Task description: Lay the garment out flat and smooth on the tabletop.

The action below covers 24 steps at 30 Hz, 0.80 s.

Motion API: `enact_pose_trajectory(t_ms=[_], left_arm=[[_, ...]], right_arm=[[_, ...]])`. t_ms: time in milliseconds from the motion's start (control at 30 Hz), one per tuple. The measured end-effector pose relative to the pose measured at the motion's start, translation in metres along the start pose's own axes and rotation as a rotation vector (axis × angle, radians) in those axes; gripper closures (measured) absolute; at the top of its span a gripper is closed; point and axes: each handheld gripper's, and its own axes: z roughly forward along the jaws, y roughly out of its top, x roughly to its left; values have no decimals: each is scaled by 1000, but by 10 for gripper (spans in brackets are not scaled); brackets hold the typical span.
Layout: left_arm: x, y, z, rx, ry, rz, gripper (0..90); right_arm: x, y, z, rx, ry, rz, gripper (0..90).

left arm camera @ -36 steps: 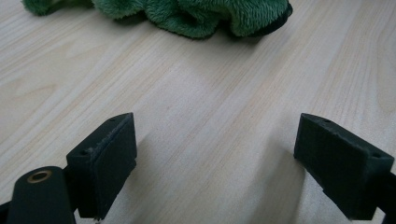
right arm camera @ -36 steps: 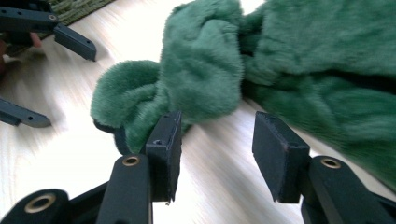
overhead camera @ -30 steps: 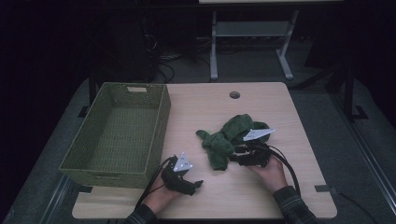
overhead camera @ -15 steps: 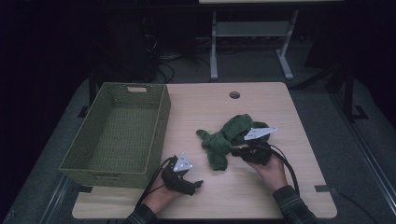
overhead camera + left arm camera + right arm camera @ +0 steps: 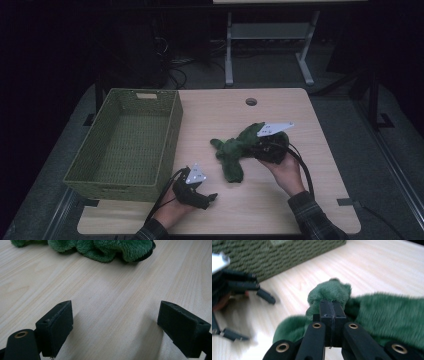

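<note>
I have the right gripper clamped on the green plush cloth; in the right gripper view its jaws are pressed together with a bunched fold of the fabric pinched at their tips, having just finished closing on it. The rest of the cloth trails down from the gripper to the wooden table. My left gripper rests low on the table with its jaws wide apart and nothing between them; the cloth lies well ahead of it. The woven green basket sits just beside the left gripper, on its far side from the cloth.
</note>
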Motion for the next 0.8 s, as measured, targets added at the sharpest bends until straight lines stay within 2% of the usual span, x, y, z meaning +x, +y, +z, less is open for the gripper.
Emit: enact_pose_trajectory(t_ms=[133,267,367,533,567,733,767,800], left_arm=[[1,0,0,-1,2,9,124],[1,0,0,3,1,11,124],[1,0,-1,8,-1,11,124],[1,0,-1,8,1,12,124],[1,0,-1,8,1,12,124],[0,0,0,6,-1,5,124],[0,0,0,6,-1,5,124],[0,0,-1,9,-1,7,124]], right_arm=[[-3,12,5,-7,-2,-1,900],[-9,31,18,3,-4,4,900],[-13,37,25,4,-5,11,900],[-26,53,50,22,-18,34,900],[-26,53,50,22,-18,34,900],[-37,61,77,51,-31,40,900],[-37,61,77,51,-31,40,900],[-40,64,85,61,-46,35,900]])
